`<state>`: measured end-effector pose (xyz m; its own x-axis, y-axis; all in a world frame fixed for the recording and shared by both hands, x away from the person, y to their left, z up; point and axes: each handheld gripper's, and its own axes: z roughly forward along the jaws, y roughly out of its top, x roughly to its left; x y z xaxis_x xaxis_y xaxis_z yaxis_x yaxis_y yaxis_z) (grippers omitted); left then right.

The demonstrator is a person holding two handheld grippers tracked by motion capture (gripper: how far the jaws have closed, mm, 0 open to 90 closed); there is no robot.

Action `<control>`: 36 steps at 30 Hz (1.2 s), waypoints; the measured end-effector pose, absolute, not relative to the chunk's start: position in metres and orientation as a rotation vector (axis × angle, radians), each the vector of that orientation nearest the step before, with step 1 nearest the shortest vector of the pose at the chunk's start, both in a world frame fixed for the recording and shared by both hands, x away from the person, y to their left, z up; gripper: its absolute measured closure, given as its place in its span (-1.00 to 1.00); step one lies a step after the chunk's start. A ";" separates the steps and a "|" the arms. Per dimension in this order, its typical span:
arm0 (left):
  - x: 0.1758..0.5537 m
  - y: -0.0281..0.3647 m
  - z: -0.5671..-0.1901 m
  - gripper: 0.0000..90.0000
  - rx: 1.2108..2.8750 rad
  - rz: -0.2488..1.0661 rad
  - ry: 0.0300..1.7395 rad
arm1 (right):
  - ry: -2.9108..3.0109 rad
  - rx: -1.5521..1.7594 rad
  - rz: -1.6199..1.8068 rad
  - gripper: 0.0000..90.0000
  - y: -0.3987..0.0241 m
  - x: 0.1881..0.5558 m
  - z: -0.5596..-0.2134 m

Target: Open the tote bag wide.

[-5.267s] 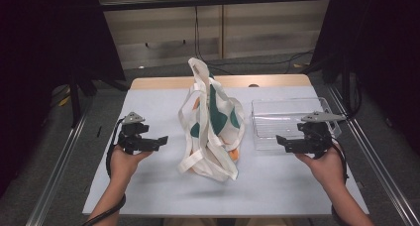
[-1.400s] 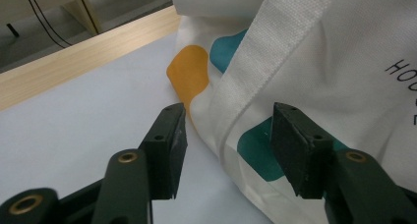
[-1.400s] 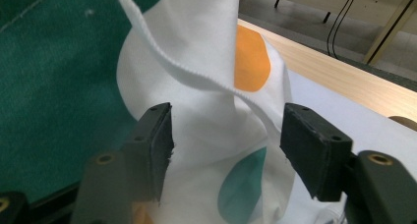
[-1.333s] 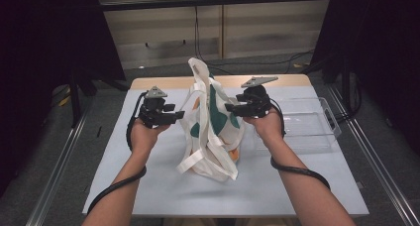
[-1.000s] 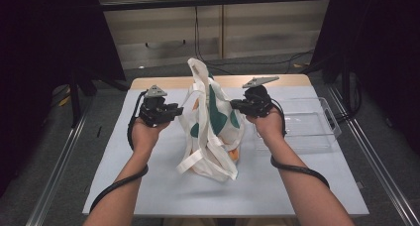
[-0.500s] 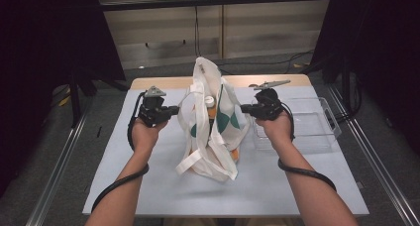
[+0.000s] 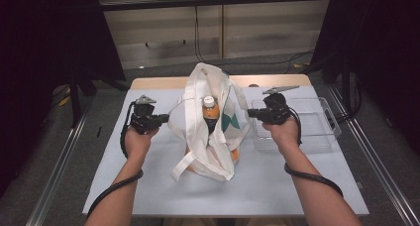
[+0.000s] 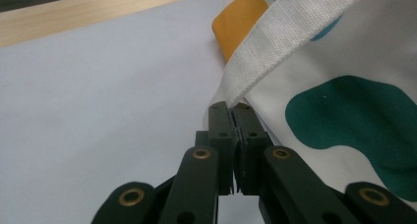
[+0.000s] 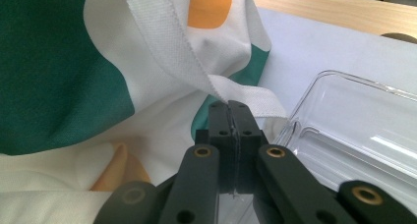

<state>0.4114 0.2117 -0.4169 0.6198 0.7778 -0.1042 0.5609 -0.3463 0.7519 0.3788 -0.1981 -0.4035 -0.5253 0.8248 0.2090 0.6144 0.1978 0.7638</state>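
A white cloth tote bag [image 7: 214, 149] with teal and orange patches stands in the middle of the table. Its mouth is pulled wide, and an orange bottle [image 7: 210, 113] with a white cap stands inside. My left gripper [image 7: 166, 118] is at the bag's left side, shut on the bag's strap [image 8: 287, 35] where it meets the rim. In its own view the left gripper [image 8: 232, 107] has its jaws pressed together on the cloth. My right gripper [image 7: 250, 113] is at the bag's right side. Close up, the right gripper [image 9: 229, 106] is shut on the other strap [image 9: 164, 40].
A clear plastic tray [image 7: 331, 118] sits on the white table cover to the right of the bag, just under my right hand, with the tray's [image 9: 344, 94] rim close to the right jaws. A wooden table edge [image 7: 158, 82] runs along the back. Metal rails flank the table.
Both grippers have come down and moved apart, each with a side of the bag. The bag's mouth has opened, and the bottle inside now shows. The left jaws closed on the strap.
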 end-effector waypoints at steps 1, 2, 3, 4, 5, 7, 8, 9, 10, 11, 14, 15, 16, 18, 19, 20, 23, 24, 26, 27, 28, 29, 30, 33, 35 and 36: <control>0.411 0.212 -0.417 0.96 2.052 0.349 1.049 | 2.227 1.373 1.234 1.00 -0.198 0.379 -0.404; 0.411 0.211 -0.416 0.96 2.037 0.338 1.051 | 2.225 1.368 1.235 1.00 -0.198 0.379 -0.403; 0.410 0.210 -0.415 0.95 2.048 0.342 1.041 | 2.226 1.374 1.240 1.00 -0.198 0.379 -0.403; 0.410 0.209 -0.414 0.95 2.044 0.343 1.041 | 2.225 1.377 1.243 0.99 -0.197 0.379 -0.403; 0.410 0.209 -0.413 0.95 2.049 0.335 1.032 | 2.225 1.382 1.242 0.99 -0.197 0.378 -0.403; 0.410 0.207 -0.412 0.94 2.049 0.336 1.030 | 2.225 1.382 1.241 0.99 -0.196 0.378 -0.402; 0.410 0.205 -0.410 0.93 2.046 0.337 1.026 | 2.225 1.380 1.244 0.99 -0.196 0.378 -0.402; 0.410 0.205 -0.410 0.88 2.046 0.337 1.026 | 2.225 1.380 1.244 0.99 -0.196 0.378 -0.402; 0.410 0.204 -0.409 0.74 2.042 0.336 1.027 | 2.234 1.380 1.232 1.00 -0.195 0.378 -0.402; 0.411 0.204 -0.408 0.74 2.045 0.340 1.027 | 2.234 1.380 1.232 1.00 -0.195 0.378 -0.402; 0.411 0.202 -0.405 0.21 2.003 0.358 1.053 | 2.244 1.387 1.223 1.00 -0.196 0.377 -0.405; 0.411 0.201 -0.403 0.21 2.008 0.380 1.045 | 2.244 1.387 1.223 1.00 -0.196 0.377 -0.405; 0.411 0.199 -0.399 0.07 2.009 0.378 1.036 | 2.242 1.396 1.226 1.00 -0.197 0.377 -0.406; 0.411 0.196 -0.396 0.05 2.009 0.395 1.019 | 2.245 1.385 1.221 0.96 -0.198 0.376 -0.406; 0.411 0.196 -0.396 0.03 2.009 0.395 1.019 | 2.245 1.385 1.221 0.96 -0.198 0.376 -0.406; 0.412 0.194 -0.393 0.03 2.004 0.390 1.010 | 2.248 1.374 1.228 0.87 -0.197 0.376 -0.405; 0.411 0.191 -0.390 0.02 2.001 0.397 1.003 | 2.247 1.368 1.251 0.70 -0.195 0.376 -0.402; 0.410 0.188 -0.388 0.03 2.003 0.396 0.990 | 2.249 1.353 1.268 0.62 -0.193 0.376 -0.399; 0.410 0.185 -0.387 0.04 2.005 0.395 0.981 | 2.240 1.335 1.279 0.45 -0.189 0.375 -0.396; 0.410 0.185 -0.387 0.04 2.005 0.395 0.981 | 2.240 1.335 1.279 0.45 -0.189 0.375 -0.396; 0.409 0.185 -0.386 0.04 2.014 0.400 0.968 | 2.239 1.331 1.290 0.37 -0.188 0.375 -0.394; 0.409 0.183 -0.385 0.04 2.000 0.410 0.974 | 2.234 1.329 1.284 0.30 -0.186 0.376 -0.393; 0.409 0.183 -0.383 0.08 2.006 0.408 0.963 | 2.219 1.320 1.294 0.24 -0.185 0.376 -0.389; 0.409 0.179 -0.378 0.10 2.010 0.406 0.944 | 2.220 1.308 1.301 0.15 -0.181 0.379 -0.386; 0.408 0.176 -0.374 0.12 2.010 0.418 0.927 | 2.220 1.299 1.304 0.15 -0.177 0.380 -0.382; 0.408 0.174 -0.373 0.14 2.003 0.420 0.921 | 2.220 1.282 1.309 0.14 -0.174 0.380 -0.380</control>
<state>0.4083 0.1743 -0.3735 0.6695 0.7411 -0.0501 0.4488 -0.3497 0.8224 0.3801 -0.1744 -0.3803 -0.5757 0.7934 0.1976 0.5572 0.2038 0.8050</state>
